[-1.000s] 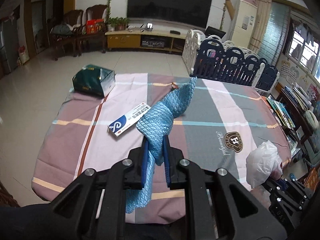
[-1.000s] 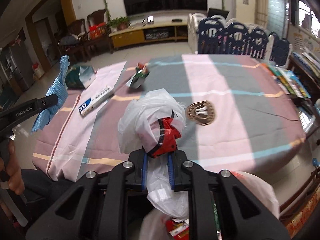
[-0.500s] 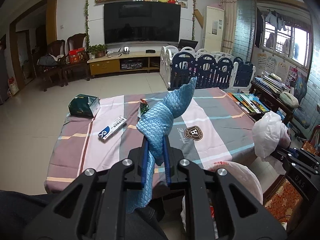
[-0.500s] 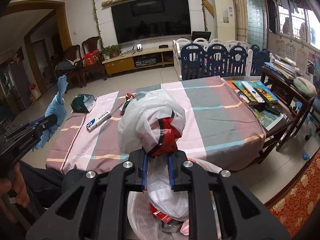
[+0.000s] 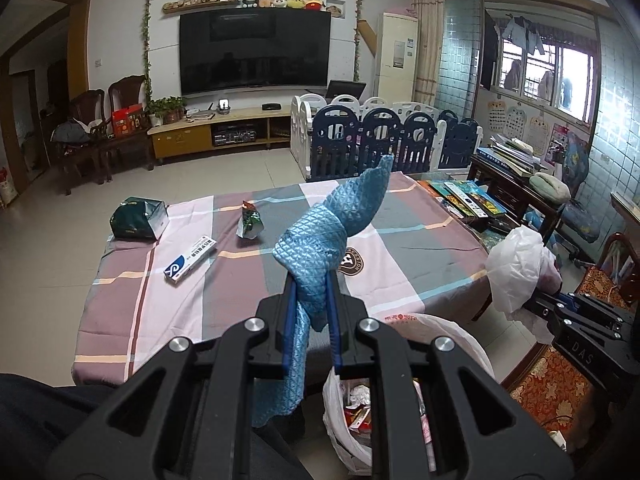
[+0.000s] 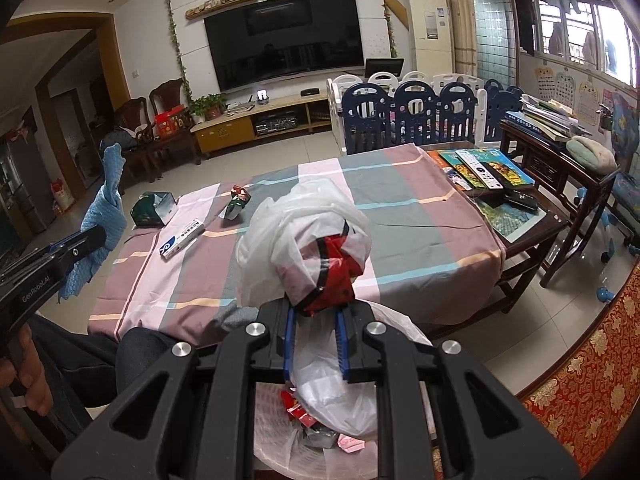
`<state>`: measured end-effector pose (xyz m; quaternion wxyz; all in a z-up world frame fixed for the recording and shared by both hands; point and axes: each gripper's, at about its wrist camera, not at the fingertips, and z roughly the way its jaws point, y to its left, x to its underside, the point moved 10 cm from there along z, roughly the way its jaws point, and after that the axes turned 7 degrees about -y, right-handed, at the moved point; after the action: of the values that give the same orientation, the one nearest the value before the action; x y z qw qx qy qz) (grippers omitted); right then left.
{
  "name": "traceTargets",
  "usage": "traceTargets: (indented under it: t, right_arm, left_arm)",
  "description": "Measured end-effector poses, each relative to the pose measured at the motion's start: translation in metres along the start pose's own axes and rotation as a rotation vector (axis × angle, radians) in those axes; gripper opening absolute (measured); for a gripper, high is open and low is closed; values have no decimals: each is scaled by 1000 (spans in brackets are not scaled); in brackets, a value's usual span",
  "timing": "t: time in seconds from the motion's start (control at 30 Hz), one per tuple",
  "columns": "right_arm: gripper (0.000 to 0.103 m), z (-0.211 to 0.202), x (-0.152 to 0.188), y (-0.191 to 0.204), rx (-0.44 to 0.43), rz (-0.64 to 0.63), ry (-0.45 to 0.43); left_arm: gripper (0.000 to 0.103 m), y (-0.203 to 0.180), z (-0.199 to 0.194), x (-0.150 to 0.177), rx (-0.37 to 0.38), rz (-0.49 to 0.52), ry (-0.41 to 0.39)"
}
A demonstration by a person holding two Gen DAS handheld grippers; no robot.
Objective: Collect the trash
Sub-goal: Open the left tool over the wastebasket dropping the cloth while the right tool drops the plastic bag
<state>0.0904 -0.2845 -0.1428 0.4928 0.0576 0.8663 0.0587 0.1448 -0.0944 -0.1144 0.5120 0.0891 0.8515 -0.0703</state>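
Trash bag (image 6: pixel 304 240) — in right hand-held gripper (image 6: pixel 316 312)

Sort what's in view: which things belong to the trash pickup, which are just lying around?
Job:
- white plastic bag, shut in right gripper
- open trash bag below
- green packet, white-blue box, crumpled wrapper on the table
- blue cloth in left gripper, role unclear

Bystanders:
- books
- playpen
- TV

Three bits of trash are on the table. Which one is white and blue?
The flat box, lying nearest the table's front edge. The bag in the far left corner is dark green, and the small wrapper behind the box is green and silvery.
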Motion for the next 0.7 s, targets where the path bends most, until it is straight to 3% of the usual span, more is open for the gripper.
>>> traceTargets:
  t: [0.33, 0.7]
  right_arm:
    - [17, -14, 10, -41, 49, 56, 3]
    - [17, -12, 24, -58, 63, 86, 32]
  left_arm:
    - [15, -68, 19, 41, 150, 68, 113]
    - [15, -111, 45, 96, 237, 154, 251]
